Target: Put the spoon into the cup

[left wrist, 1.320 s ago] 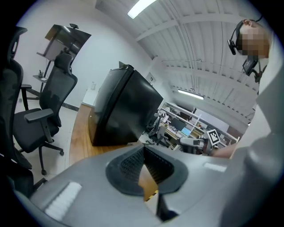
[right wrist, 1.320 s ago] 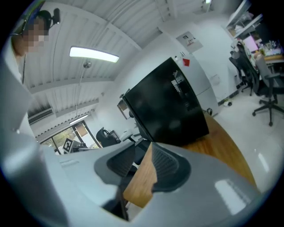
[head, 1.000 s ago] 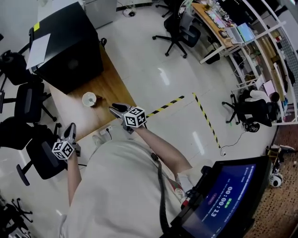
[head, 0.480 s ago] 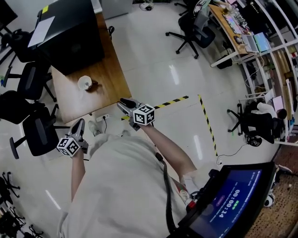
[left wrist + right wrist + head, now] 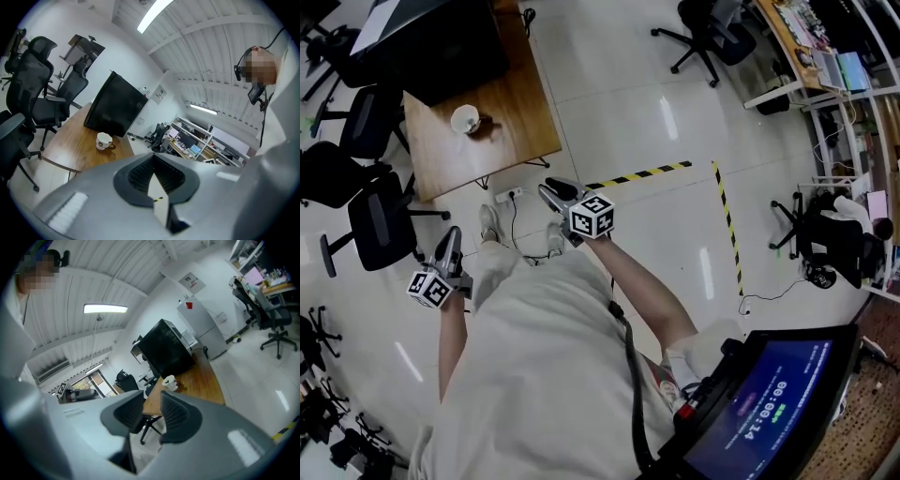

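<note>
A white cup stands on the wooden table at the upper left of the head view, with a small brown shape touching its right side; I cannot tell whether that is its handle or the spoon. Both grippers hang over the floor, well short of the table. My left gripper is shut and holds nothing, its tips meeting in its own view, where the cup shows far off. The jaws of my right gripper are closing, with a gap and nothing between them. The cup lies beyond them.
A big black box fills the table's far end. Black office chairs stand to the table's left. A power strip and cable lie on the floor by the table's near edge, and yellow-black tape crosses the tiles. A monitor sits at lower right.
The person has backed away from the table. The table and cup have slid up and left in the head view, and the right gripper, earlier at the table's edge, is now over floor.
</note>
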`<state>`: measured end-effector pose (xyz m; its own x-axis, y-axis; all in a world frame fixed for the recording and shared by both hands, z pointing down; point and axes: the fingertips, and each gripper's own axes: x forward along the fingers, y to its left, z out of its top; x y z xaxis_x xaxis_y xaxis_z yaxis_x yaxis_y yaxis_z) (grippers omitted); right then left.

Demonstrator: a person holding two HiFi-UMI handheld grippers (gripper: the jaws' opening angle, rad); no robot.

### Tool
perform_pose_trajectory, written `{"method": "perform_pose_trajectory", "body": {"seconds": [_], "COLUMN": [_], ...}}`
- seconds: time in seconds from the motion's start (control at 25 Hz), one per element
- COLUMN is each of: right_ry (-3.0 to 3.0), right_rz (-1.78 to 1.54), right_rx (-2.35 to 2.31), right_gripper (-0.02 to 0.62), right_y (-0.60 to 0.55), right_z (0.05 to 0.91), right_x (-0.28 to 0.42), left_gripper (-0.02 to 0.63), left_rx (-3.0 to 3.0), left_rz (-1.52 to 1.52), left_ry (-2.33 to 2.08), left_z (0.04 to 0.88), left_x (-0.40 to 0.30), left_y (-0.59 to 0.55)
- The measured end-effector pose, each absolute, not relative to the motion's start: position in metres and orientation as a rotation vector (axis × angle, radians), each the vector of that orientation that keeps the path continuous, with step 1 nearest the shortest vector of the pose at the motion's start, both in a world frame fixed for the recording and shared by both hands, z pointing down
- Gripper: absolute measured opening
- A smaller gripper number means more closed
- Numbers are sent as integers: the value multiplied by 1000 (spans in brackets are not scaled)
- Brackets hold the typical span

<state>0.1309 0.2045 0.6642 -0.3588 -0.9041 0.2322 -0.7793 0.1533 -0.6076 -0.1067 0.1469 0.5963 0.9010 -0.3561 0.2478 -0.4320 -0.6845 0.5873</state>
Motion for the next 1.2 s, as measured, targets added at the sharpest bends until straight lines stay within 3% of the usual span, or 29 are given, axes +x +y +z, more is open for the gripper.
{"method": "perform_pose_trajectory", "body": {"seconds": [0.6, 1.2], "right_ry": [2182, 2136], "right_rz": [-907, -760], "right_rx": [-1698, -1692], "right_gripper": [106, 106], "right_y": [247, 195], "right_z": [633, 586], "right_x": [123, 85], "left_gripper": [0, 0], "left_rx": [2305, 2328], "left_rz": [321, 328], "left_ry": [-721, -770], "left_z": [642, 628], "left_x": [-168, -227], "left_y": [175, 130]}}
